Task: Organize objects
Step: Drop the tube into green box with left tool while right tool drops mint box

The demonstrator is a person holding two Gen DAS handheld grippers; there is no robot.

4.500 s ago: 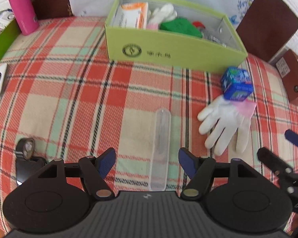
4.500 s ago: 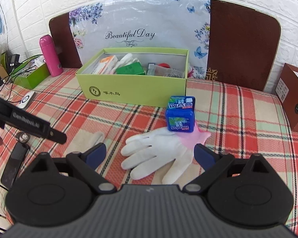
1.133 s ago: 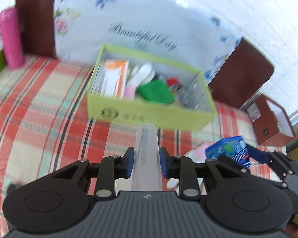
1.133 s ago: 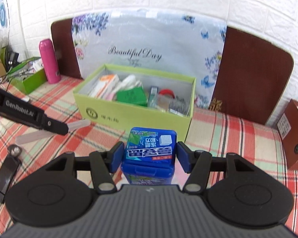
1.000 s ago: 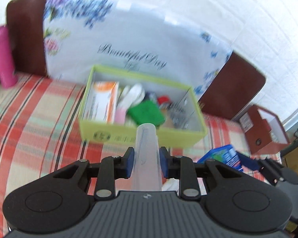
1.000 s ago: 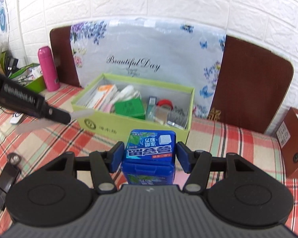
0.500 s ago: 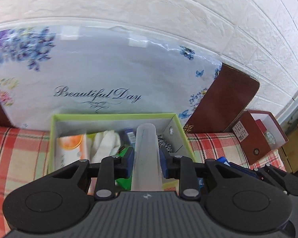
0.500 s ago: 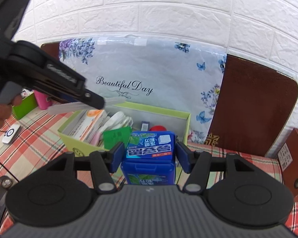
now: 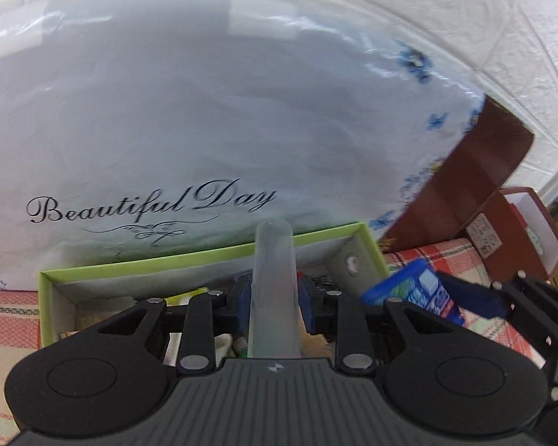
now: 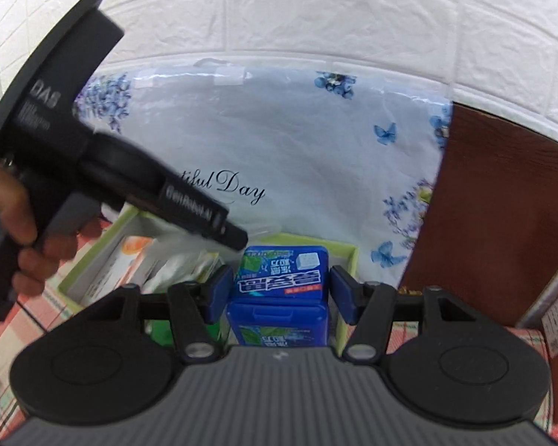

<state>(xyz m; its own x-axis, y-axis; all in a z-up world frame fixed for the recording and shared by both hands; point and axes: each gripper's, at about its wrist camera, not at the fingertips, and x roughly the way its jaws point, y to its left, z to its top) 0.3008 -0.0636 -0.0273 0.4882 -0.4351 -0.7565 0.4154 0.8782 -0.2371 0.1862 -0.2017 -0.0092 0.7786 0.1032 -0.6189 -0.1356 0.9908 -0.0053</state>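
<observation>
My left gripper (image 9: 274, 297) is shut on a clear plastic tube case (image 9: 274, 290) and holds it above the open green box (image 9: 204, 258). My right gripper (image 10: 278, 293) is shut on a blue gum box (image 10: 281, 290) and holds it over the right part of the green box (image 10: 104, 238). The left gripper (image 10: 238, 241) also shows in the right wrist view, reaching in from the left with the case tip past its fingers. The gum box (image 9: 413, 295) and right gripper show at the right of the left wrist view. The box holds an orange-white carton (image 10: 126, 260) and other items, mostly hidden.
A white floral "Beautiful Day" board (image 9: 167, 130) stands right behind the box. Brown boards (image 10: 502, 223) lean on the white brick wall at the right. A brown open box (image 9: 517, 230) stands at the far right. The red plaid cloth (image 9: 3, 316) covers the table.
Both grippers have moved forward and closer over the green box, each still holding its object. The box and the floral board loom larger; the left gripper has crossed further in front of the right view.
</observation>
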